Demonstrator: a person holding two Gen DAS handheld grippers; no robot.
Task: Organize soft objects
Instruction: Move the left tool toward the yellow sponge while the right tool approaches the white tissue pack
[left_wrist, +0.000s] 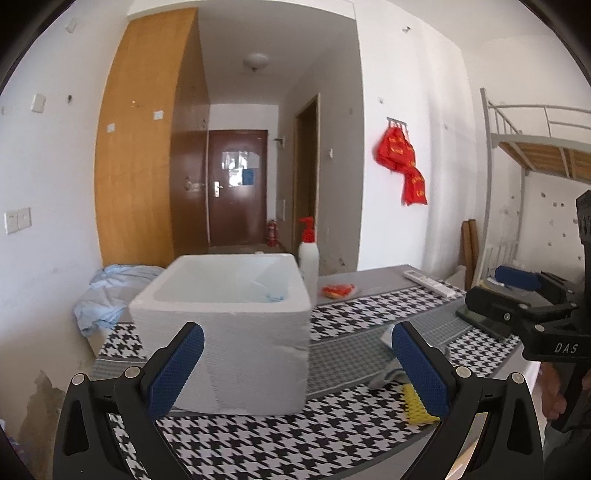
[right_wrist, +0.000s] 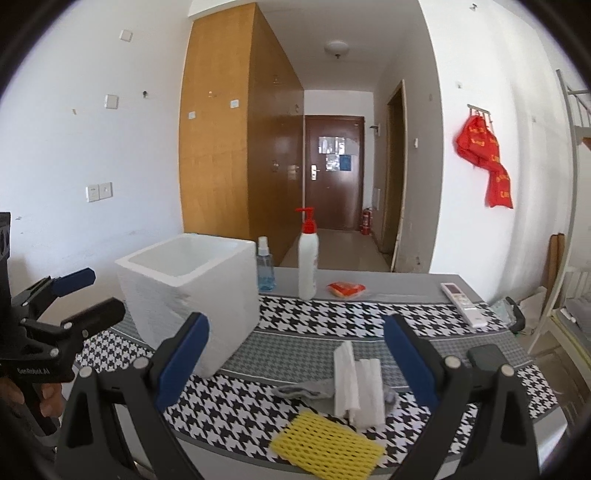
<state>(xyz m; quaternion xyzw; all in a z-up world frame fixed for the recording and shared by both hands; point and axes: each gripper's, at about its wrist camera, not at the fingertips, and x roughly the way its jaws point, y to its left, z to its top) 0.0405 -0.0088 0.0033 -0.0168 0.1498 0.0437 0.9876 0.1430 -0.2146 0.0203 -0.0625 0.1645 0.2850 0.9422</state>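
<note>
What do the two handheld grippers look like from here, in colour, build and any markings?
Both are matte black frames with silver pivot bolts and two fingers faced with textured blue pads. The right gripper shows white "DAS" lettering on its body in the left wrist view; the left gripper shows "GenRobot.AI" in the right wrist view. No cables visible. Bare fingers wrap each handle.

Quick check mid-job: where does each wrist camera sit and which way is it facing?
Left wrist: behind the open left claw, facing the foam box; right claw at right edge.
Right wrist: behind the open right claw, over the tissue and sponge; left claw at left edge.
Shared: box, pump bottle, remote.
</note>
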